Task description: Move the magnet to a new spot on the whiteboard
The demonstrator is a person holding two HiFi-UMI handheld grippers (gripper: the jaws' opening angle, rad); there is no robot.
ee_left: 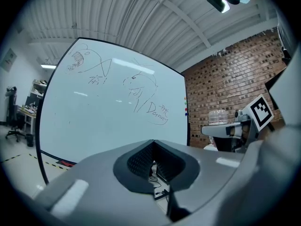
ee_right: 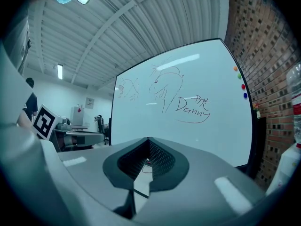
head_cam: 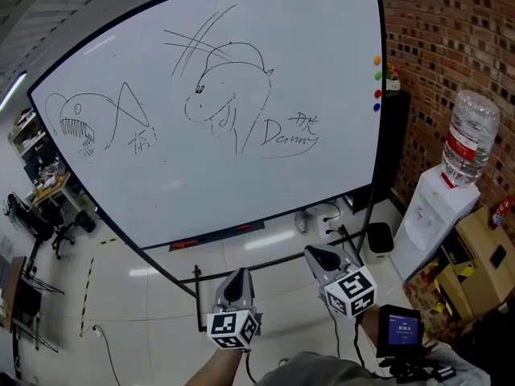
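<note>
The whiteboard (head_cam: 201,191) stands on its frame ahead of me, covered with marker sketches and the word "Denny". Several small round magnets sit in a column near its right edge: orange (head_cam: 376,59), green (head_cam: 377,75), red (head_cam: 377,93) and blue (head_cam: 376,107); the right gripper view shows them too, with the blue magnet (ee_right: 245,95) lowest. My left gripper (head_cam: 239,278) and right gripper (head_cam: 315,256) hang low in front of the board, well short of it. Both are shut with nothing in them; the jaws meet at their tips in the left gripper view (ee_left: 154,142) and the right gripper view (ee_right: 148,139).
A water dispenser (head_cam: 426,223) with a bottle (head_cam: 467,139) stands at the right against the brick wall (head_cam: 451,47), with cardboard boxes (head_cam: 475,264) beside it. The board's stand legs (head_cam: 265,265) and cables (head_cam: 326,215) cross the floor. Desks and chairs (head_cam: 36,207) fill the far left.
</note>
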